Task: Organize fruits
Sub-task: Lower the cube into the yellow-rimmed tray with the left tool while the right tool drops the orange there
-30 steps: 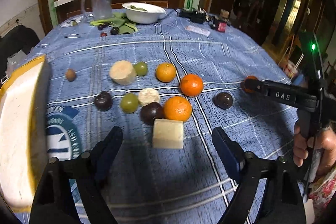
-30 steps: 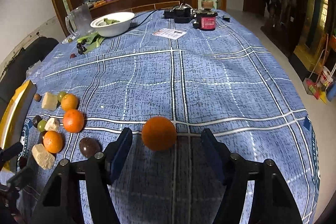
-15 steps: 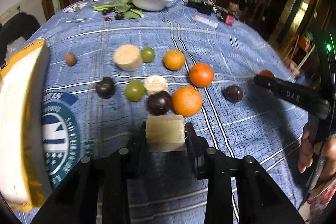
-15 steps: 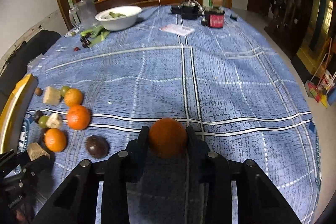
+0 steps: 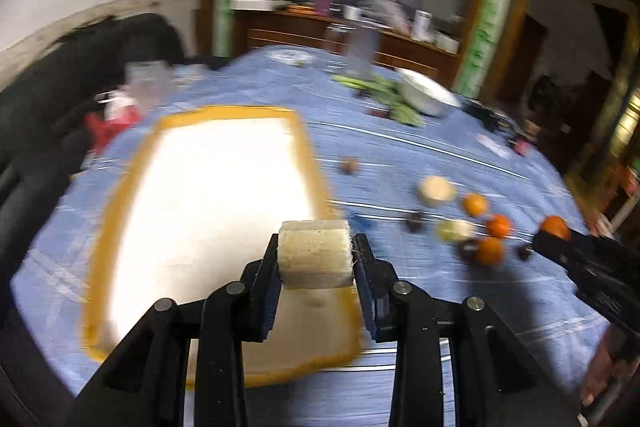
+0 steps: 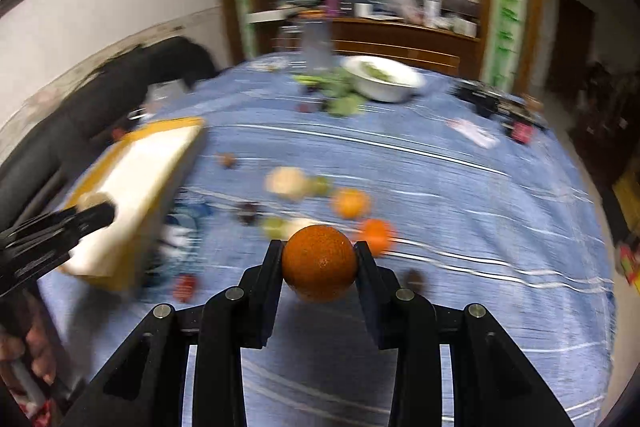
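Two pieces are in hand, none yet placed. Yellow-rimmed tray (image 5: pixel 120 227), centre-left of the left wrist view, shows a bare white interior as far as glare and blur allow; judged from that, sorting has barely begun.

Left gripper (image 5: pixel 316 259): fingers clenched on a pale cream block of cut fruit (image 5: pixel 314 253), one pad on each side face. Block sits lifted, with the tray's near right corner behind it in frame. Likely headed into the tray, though whether it is over the interior or just short of the rim cannot be told.

Right gripper (image 6: pixel 319 259): fingers closed snugly around an orange (image 6: pixel 319 263), held at its widest part, clear of the blue checked surface (image 6: pixel 480 227). In the left wrist view the same orange shows small at far right, pinched at the tip of the other tool. Tray lies at left of the right wrist view, well apart from this orange.

Left to do, by the look of it: a loose cluster remains on the cloth, centre-right of the left wrist view. Several more oranges (image 5: pixel 490 251), a round pale slice (image 5: pixel 437 190), some dark round fruits (image 5: pixel 415 223), a greenish one, and a small brown fruit (image 5: pixel 349 166) near the tray's far right corner. Blur prevents a firm count.

White bowl (image 6: pixel 382 81) and greens at upper centre appear untouched.
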A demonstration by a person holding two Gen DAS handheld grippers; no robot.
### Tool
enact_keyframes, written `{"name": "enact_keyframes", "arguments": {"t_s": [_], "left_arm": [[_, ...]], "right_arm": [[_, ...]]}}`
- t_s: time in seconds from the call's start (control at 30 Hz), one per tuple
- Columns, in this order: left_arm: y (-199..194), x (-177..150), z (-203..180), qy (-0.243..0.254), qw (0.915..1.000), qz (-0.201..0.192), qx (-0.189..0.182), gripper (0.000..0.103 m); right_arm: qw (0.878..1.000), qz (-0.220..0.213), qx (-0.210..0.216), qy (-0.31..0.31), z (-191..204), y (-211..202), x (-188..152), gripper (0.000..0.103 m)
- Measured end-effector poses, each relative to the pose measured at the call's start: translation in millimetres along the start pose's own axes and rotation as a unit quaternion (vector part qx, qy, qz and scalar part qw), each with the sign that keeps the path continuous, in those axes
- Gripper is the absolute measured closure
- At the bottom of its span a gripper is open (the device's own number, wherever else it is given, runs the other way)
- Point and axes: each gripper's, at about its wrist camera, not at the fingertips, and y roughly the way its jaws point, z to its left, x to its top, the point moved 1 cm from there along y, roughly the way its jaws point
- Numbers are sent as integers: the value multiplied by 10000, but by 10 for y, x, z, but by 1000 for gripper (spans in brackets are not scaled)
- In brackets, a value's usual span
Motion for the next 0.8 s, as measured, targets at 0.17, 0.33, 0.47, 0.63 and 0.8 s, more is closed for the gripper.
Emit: {"name": "enact_keyframes", "arguments": {"t_s": [0.17,0.33,0.47,0.63,0.8], "left_arm": [[60,-37,538,-390,9982,102,437,70],[113,-116,941,-674,9958,212,575,70],[160,-159,1082,-894,9946,280,450,70],[115,-177,1194,-1131,9931,181,237,70],[-9,-172,1275,-1320,9912,19,73,52]], "right_arm": [[9953,205,909,-268,780,233,100,65],[9867,353,1508,-483,1389,418,132,65],[9805,621,1739,-670,1780,645,112,65],[9771,950,1716,-823,2047,881,-13,65],[9770,982,1593,-1019,2173,1018,-59,64]]}}
